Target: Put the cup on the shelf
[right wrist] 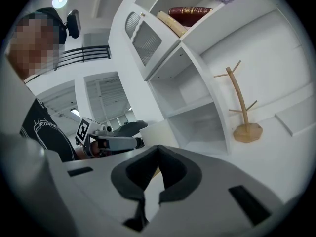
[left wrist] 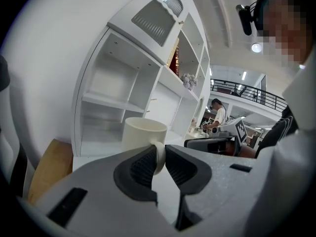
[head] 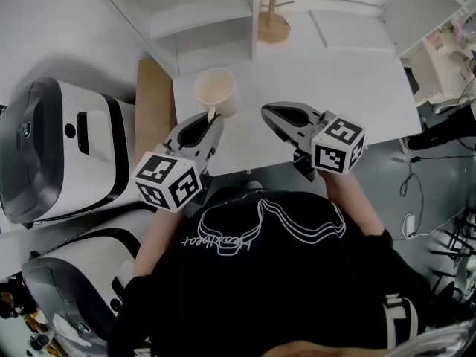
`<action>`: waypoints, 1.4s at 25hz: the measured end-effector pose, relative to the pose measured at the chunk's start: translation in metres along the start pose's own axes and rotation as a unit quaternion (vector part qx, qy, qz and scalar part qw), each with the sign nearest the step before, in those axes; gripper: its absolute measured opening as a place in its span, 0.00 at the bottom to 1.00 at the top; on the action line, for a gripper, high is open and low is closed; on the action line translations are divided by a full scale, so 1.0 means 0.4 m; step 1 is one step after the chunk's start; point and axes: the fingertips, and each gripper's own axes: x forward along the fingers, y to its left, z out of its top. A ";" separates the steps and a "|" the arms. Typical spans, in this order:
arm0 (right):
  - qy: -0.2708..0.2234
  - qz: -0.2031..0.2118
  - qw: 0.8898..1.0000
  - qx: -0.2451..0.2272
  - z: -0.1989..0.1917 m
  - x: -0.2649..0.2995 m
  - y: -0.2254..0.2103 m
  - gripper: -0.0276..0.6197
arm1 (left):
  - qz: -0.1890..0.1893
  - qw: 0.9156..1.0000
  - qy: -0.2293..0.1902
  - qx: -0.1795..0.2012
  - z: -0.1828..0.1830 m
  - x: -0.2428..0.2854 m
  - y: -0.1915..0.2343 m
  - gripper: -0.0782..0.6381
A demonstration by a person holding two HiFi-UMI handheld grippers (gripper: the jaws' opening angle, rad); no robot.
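Observation:
A cream cup is over the white table's left part, in front of the white shelf unit. My left gripper is shut on the cup's handle. In the left gripper view the handle sits pinched between the dark pads, with the cup upright beyond them and the open shelf compartments behind it. My right gripper is to the cup's right, shut with nothing in it. Its tips meet in the right gripper view, where the cup shows just beyond them.
A wooden mug tree stands at the table's back beside the shelf unit, also visible as a mug tree. A wooden board lies left of the table. White machines stand at the far left. A person stands in the background.

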 end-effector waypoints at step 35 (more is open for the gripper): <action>0.045 -0.071 0.993 0.088 -0.056 0.167 -0.207 0.04 | 0.089 0.994 0.050 0.038 -0.064 0.293 0.462 0.19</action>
